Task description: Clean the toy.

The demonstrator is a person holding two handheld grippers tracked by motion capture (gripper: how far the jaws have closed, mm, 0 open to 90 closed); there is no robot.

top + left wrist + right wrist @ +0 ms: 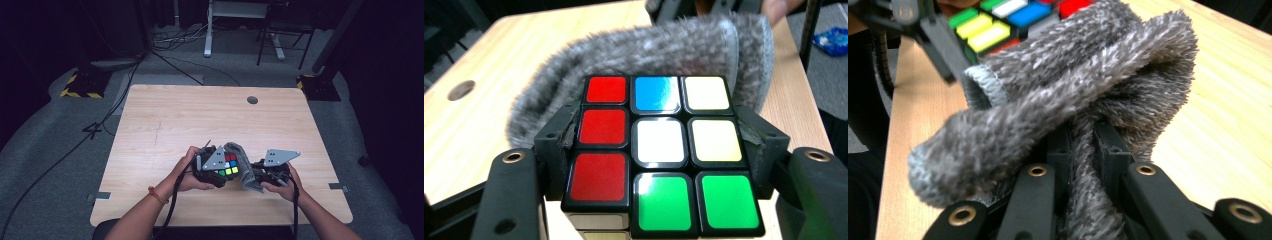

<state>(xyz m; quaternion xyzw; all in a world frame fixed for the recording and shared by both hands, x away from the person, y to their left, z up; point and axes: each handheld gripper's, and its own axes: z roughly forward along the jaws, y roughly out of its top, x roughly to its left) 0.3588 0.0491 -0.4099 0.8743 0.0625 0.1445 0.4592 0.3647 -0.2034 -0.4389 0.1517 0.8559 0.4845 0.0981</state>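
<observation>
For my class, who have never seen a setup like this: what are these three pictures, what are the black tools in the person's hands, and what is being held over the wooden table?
There is no robot here. A person holds a hand tool in each hand, each with two black jaws that pinch like tongs.

The high view looks down from above the person onto a wooden table. Its bare top has a small round hole near the far edge.

The other two pictures come from cameras riding on the tools, looking along their jaws.

The left gripper is shut on a puzzle cube, with a jaw against each side; the face towards that camera shows red, blue, white, pale yellow and green squares.

The right gripper is shut on a fluffy grey cloth, bunched between its jaws.

The cloth sits right against the cube, so the person seems to be wiping it.
</observation>
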